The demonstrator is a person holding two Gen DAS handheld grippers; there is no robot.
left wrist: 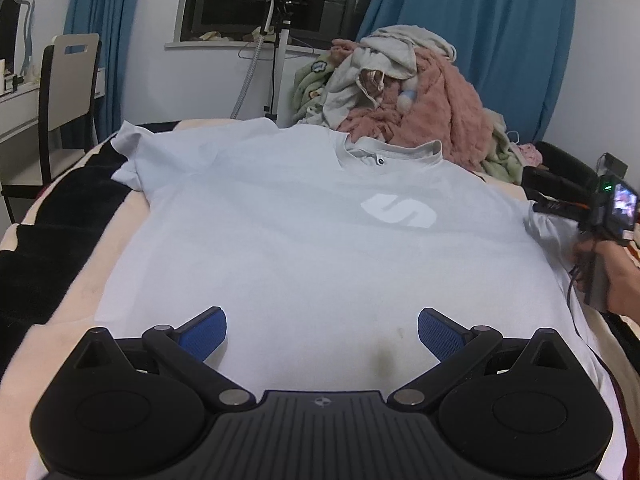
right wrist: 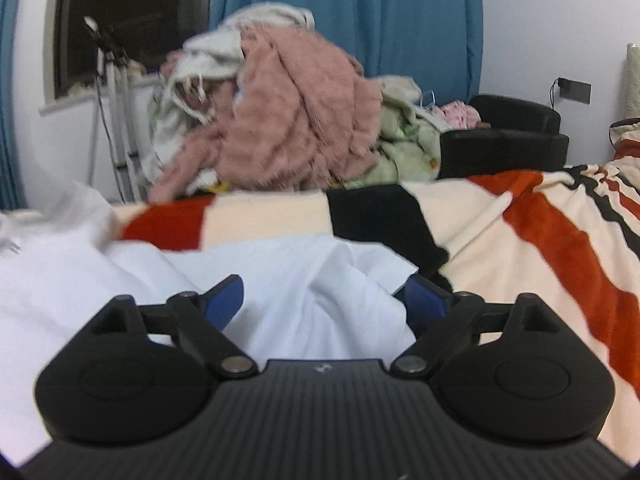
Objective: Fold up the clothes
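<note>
A pale grey-blue T-shirt [left wrist: 304, 224] with a white logo lies spread face up on the bed, collar toward the far side. My left gripper [left wrist: 322, 332] hovers open over the shirt's lower hem, blue pads wide apart and nothing between them. My right gripper [right wrist: 324, 300] is open at the shirt's right sleeve [right wrist: 320, 280], whose bunched white fabric lies between the spread fingers. In the left wrist view that right gripper [left wrist: 536, 208] shows at the shirt's right edge, held by a hand [left wrist: 616, 276].
A heap of clothes with a pink fluffy blanket [left wrist: 432, 108] sits behind the shirt's collar. The bed has a cream, red and black striped blanket [right wrist: 540, 240]. A chair [left wrist: 68, 92] and desk stand at the left, a tripod stand [left wrist: 276, 60] by the window.
</note>
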